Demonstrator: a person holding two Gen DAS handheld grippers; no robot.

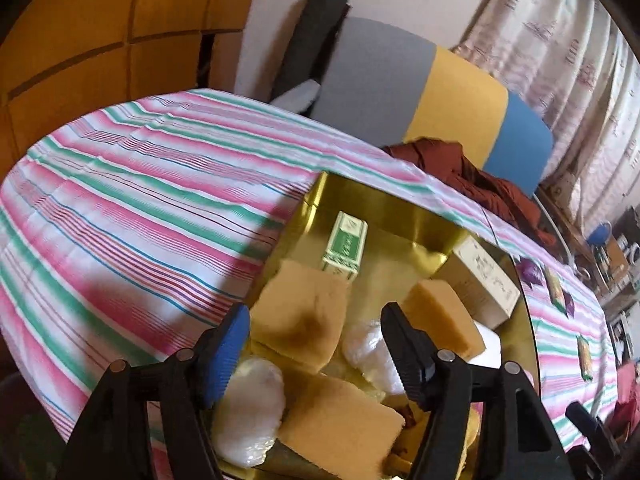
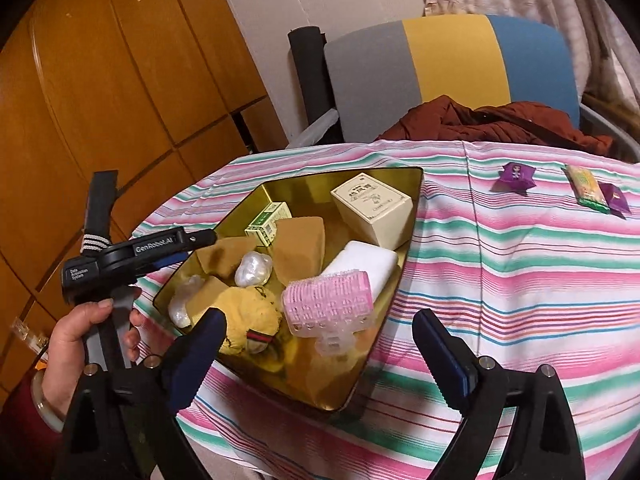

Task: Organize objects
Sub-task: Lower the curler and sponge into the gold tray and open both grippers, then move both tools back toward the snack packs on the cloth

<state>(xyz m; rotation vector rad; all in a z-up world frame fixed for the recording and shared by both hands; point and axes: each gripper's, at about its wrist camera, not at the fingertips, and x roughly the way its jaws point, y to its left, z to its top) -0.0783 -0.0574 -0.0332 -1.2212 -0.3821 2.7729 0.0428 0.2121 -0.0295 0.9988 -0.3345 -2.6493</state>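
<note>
The tabletop [image 2: 500, 272], under a pink, green and white striped cloth, carries a gold tray [image 2: 400, 304] already crowded: a cream box [image 2: 372, 210] at its twelve o'clock, a small green box [image 2: 268, 218] toward ten, tan sponges [image 2: 298, 248], a white block [image 2: 360, 264], a pink hair roller [image 2: 330, 302] at four, a yellow plush [image 2: 248, 314] at six, and pearly wrapped pieces [image 2: 252, 270] in the middle.

The left gripper [image 1: 316, 336] hangs over the tray's nine o'clock rim, jaws about half open, holding nothing. The right gripper [image 2: 320, 344] hovers at the near edge, jaws spread wide and empty.

Still loose, at the tabletop's one to two o'clock and well apart from the tray, lie two purple wrapped sweets [image 2: 516, 176] and a green-yellow packet [image 2: 588, 190]. I'd judge those are next. The right side should swing over, drop low and pinch one wrapper flat.

The chair [image 2: 452, 60] with its heaped brown garment [image 2: 500, 124] stands behind, clear of that path.
</note>
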